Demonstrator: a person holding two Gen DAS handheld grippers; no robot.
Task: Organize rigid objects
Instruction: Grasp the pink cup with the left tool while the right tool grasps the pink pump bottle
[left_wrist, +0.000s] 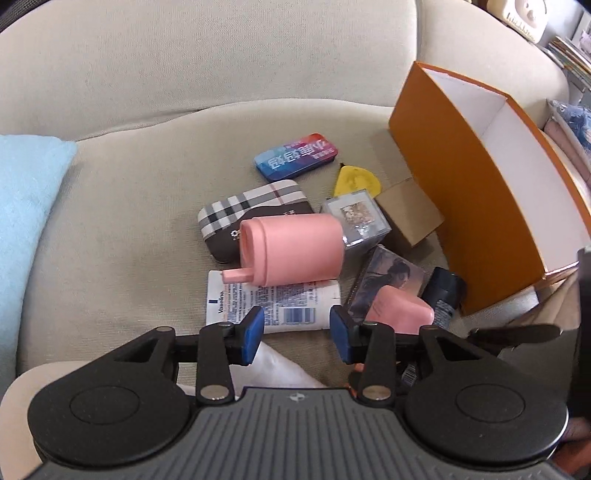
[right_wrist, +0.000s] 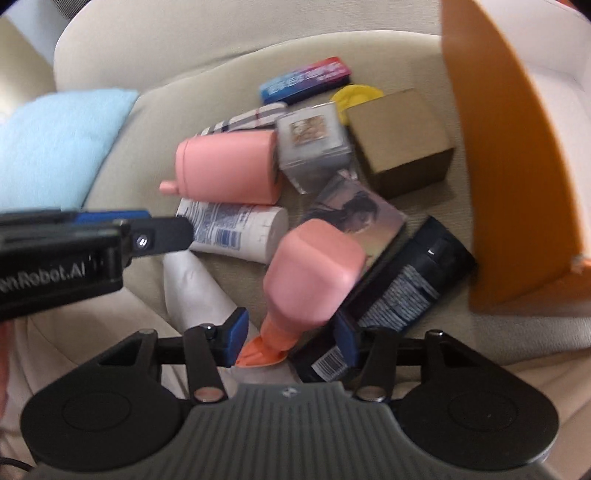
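Observation:
A pile of small objects lies on a beige sofa seat: a pink cylinder (left_wrist: 291, 251) on its side, a white Vaseline tube (left_wrist: 273, 304), a plaid case (left_wrist: 243, 206), a blue-red tin (left_wrist: 295, 155), a clear cube (left_wrist: 356, 218), a brown box (left_wrist: 406, 210), a photo card (left_wrist: 388, 280) and a black tube (right_wrist: 410, 273). My left gripper (left_wrist: 297, 334) is open just in front of the Vaseline tube. My right gripper (right_wrist: 291, 341) is open around the orange tip of a pink bottle (right_wrist: 314, 273).
An open orange box (left_wrist: 469, 192) with a white inside stands on the right, also in the right wrist view (right_wrist: 509, 155). A light blue pillow (left_wrist: 26, 206) lies on the left. A yellow disc (left_wrist: 354, 179) sits beside the tin.

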